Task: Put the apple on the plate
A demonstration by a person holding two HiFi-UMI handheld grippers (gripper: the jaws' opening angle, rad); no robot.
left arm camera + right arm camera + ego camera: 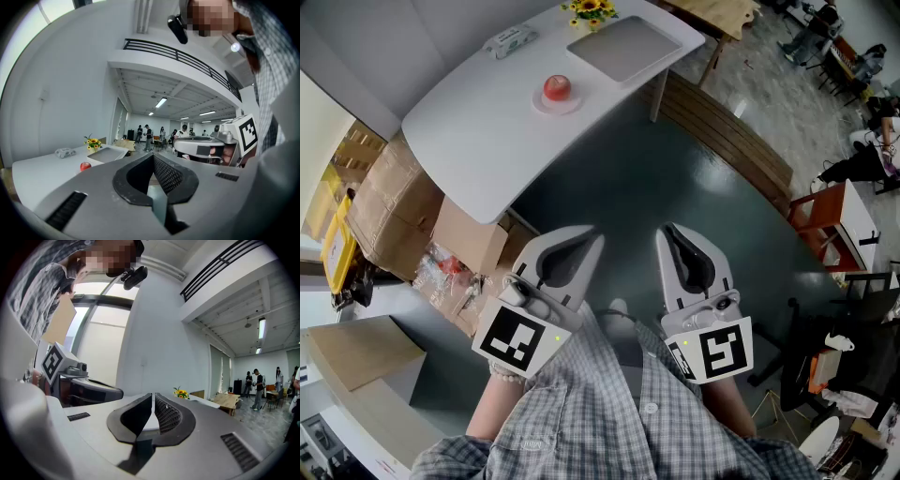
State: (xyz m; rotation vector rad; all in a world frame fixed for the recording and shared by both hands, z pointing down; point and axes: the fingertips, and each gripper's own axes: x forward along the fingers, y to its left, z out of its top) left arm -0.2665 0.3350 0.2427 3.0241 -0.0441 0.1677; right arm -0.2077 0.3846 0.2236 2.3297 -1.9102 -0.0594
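Both tools are closed and empty. The left tool [592,236] and the right tool [668,231] each have their jaws pressed together with nothing between them. They are held about level, close in front of the person's checked shirt [609,412] and well apart from the white bench [469,141]. The apple [557,87] sits on the small pale plate [540,106] near the bench's middle, left of a grey tray [623,47] and nearer than the sunflowers [589,9] at the far edge. Judging by how things lie, the placing step looks finished. No further grasp seems called for. If the apple did need shifting, a tool would have to reach the bench, open, and approach the apple from the side.
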